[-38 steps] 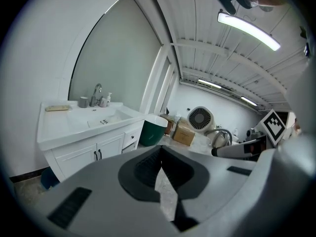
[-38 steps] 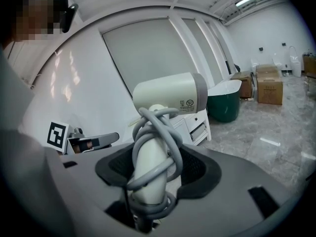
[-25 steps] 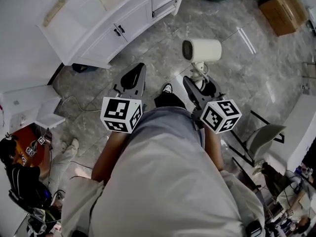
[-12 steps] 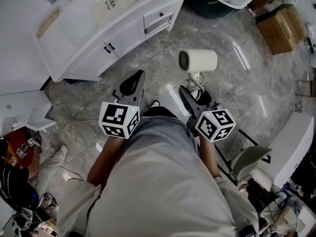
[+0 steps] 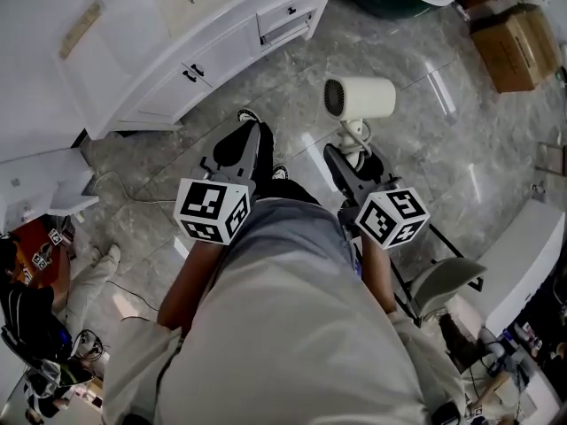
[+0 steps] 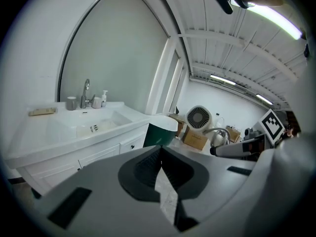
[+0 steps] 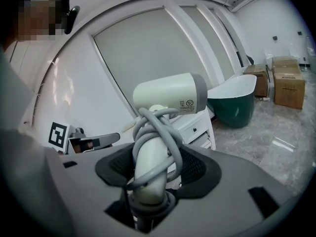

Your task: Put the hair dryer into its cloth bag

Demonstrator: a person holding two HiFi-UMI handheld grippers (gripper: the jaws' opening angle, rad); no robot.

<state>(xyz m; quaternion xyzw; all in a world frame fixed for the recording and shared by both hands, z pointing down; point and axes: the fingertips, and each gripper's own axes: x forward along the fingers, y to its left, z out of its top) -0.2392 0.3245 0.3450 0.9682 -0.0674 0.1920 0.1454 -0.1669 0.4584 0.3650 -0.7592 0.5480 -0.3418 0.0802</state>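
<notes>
**Hair dryer leads barrel-first from the right gripper; no bag in view**

The right gripper (image 5: 351, 161) is clamped on the handle of the hair dryer (image 5: 359, 96), which has its cord (image 7: 159, 128) wound round it. The handle runs on in line with the jaws. The barrel lies across the far end, grille turned toward the vanity worktop (image 5: 133, 56). The left gripper (image 5: 241, 145), pressed shut on nothing, rides alongside, nearer the vanity worktop. The cloth bag shows nowhere. Judging from this, the barrel would enter first, with the left gripper free for the bag's mouth.

Marble floor (image 5: 266, 87) carries white vanity (image 5: 177, 51) and cardboard box (image 5: 518, 47)
</notes>
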